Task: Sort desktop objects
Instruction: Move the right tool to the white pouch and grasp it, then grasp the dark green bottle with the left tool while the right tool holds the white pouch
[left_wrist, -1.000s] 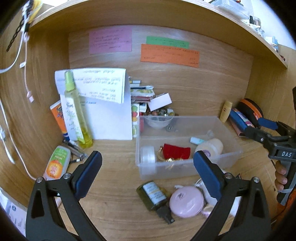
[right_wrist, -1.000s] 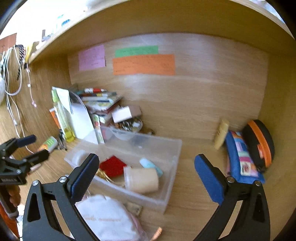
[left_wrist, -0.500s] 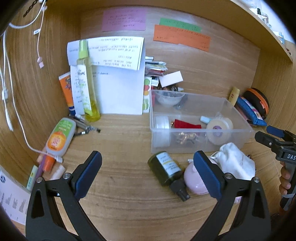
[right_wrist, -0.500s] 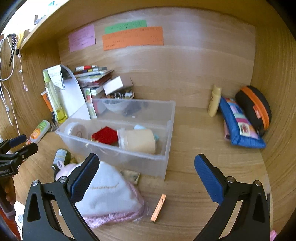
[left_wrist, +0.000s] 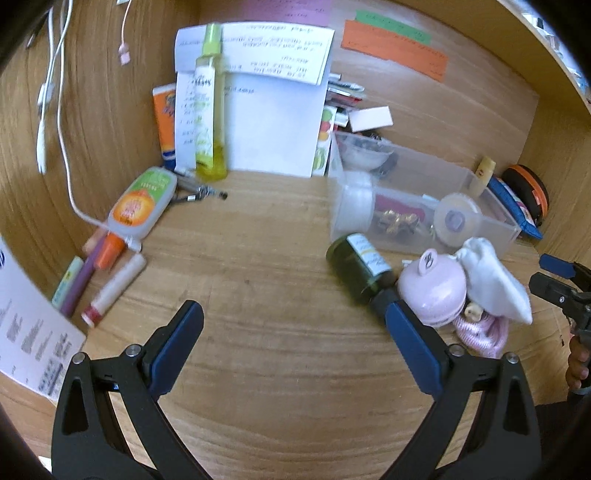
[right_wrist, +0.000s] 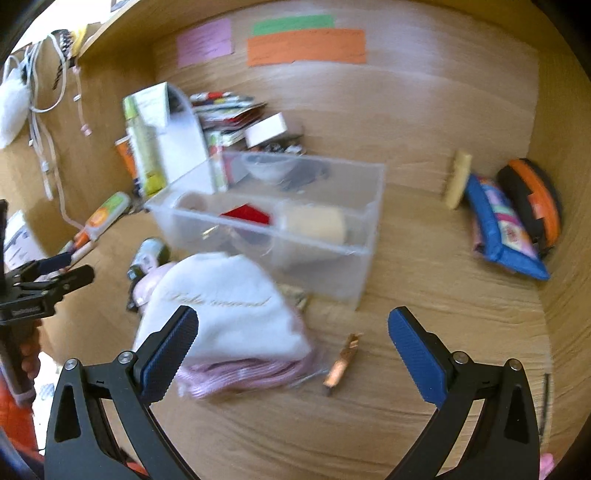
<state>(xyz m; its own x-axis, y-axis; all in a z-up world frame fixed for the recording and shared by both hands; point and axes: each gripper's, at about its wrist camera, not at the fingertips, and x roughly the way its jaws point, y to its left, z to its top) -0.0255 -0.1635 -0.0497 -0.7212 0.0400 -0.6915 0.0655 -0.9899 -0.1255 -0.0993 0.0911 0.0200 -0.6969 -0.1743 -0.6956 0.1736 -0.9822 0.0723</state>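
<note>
A clear plastic bin stands on the wooden desk and holds a red pouch, a round jar and a tape roll. In front of it lie a dark green bottle, a pink round case and a white drawstring pouch on pink cloth. A copper clip lies on the desk right of the pouch. My left gripper is open above bare desk, left of the bottle. My right gripper is open, with the pouch by its left finger.
At the left lie a squeeze bottle with an orange label, pens and a lip balm. A tall yellow spray bottle and papers lean at the back. A blue pouch and an orange-black case sit at the right wall.
Both views have pulled back and tilted down, so more of the desk front shows. The left gripper has swung left; the bin now sits to its right. Both grippers stay open.
</note>
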